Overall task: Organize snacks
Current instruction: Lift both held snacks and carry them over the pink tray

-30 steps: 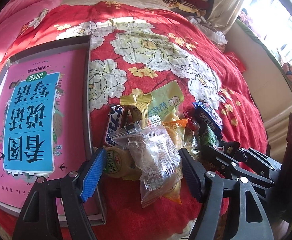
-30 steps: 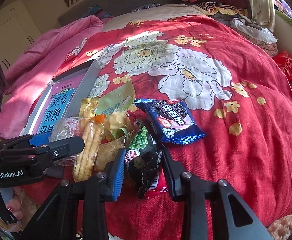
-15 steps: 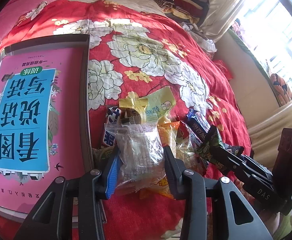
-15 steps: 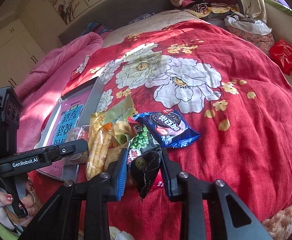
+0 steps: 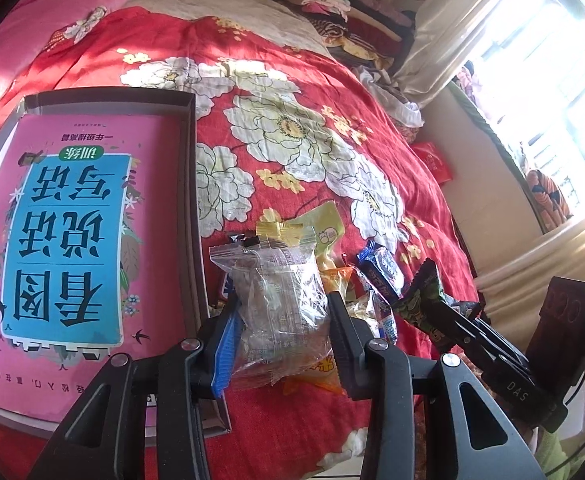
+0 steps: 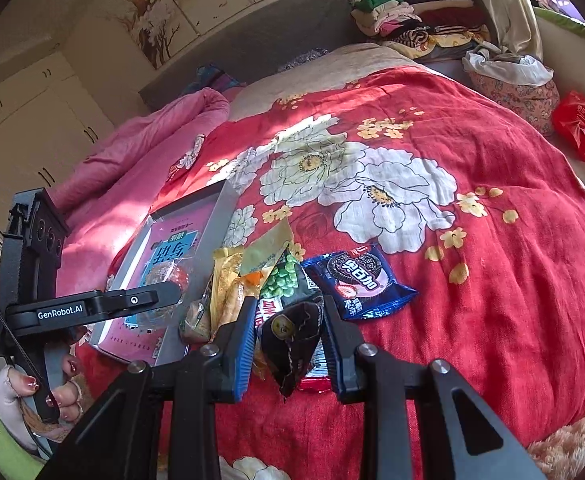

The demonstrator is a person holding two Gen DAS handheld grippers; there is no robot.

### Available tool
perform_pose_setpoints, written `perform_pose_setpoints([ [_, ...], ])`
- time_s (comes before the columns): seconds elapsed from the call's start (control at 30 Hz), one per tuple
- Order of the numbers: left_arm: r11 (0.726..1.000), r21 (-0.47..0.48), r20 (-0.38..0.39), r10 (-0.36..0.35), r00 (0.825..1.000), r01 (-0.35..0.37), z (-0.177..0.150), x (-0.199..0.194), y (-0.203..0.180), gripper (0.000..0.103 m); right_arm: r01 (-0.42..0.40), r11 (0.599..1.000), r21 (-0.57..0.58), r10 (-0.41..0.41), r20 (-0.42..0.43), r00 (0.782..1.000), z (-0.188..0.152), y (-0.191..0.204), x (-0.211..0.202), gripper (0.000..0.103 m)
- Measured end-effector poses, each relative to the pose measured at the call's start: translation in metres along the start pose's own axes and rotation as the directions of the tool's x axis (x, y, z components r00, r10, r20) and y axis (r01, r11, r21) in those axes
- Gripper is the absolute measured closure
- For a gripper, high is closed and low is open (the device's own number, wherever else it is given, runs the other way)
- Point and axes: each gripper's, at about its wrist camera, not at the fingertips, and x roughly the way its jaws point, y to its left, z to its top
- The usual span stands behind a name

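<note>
My left gripper [image 5: 282, 320] is shut on a clear plastic snack bag [image 5: 280, 300] and holds it above the snack pile, beside the grey tray [image 5: 190, 168] with a pink book [image 5: 76, 240] in it. My right gripper [image 6: 288, 332] is shut on a dark green-pea snack packet [image 6: 292, 320] and holds it lifted over the pile. It also shows in the left wrist view [image 5: 424, 300]. A blue Oreo packet [image 6: 356, 280], a yellow-green packet [image 6: 268, 248] and yellow snack bags [image 6: 224, 280] lie on the red floral bedspread [image 6: 452, 240].
Folded clothes [image 6: 412, 20] are stacked at the head of the bed. A pink quilt [image 6: 140, 152] lies along the left side. A red bag [image 6: 580, 128] sits at the right edge of the bed. A window [image 5: 552, 80] is to the right.
Both grippers closed on their packets and lifted them off the pile. The left one has moved its clear bag up, nearer the tray.
</note>
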Motion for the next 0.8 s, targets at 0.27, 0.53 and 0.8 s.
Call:
perform_pose_setpoints([
  [0.27,0.999,-0.032,0.041,0.022,0.999,-0.021,0.003,-0.020,0.018,0.060,-0.012,0.999,-0.042,0.013,0.014,1.000,0.000,0.012,-0.002,0.072],
  [0.53,0.997,-0.055,0.070,0.062,0.996,-0.058,-0.002,-0.041,0.039,0.060,-0.035,0.996,-0.079,0.037,0.017,0.999,0.000,0.030,-0.001,0.072],
  [0.8,0.991,-0.090,0.098,0.103,0.990,-0.094,-0.009,-0.065,0.066,0.060,-0.076,0.987,-0.139,0.077,-0.003,0.997,-0.002,0.057,0.009,0.072],
])
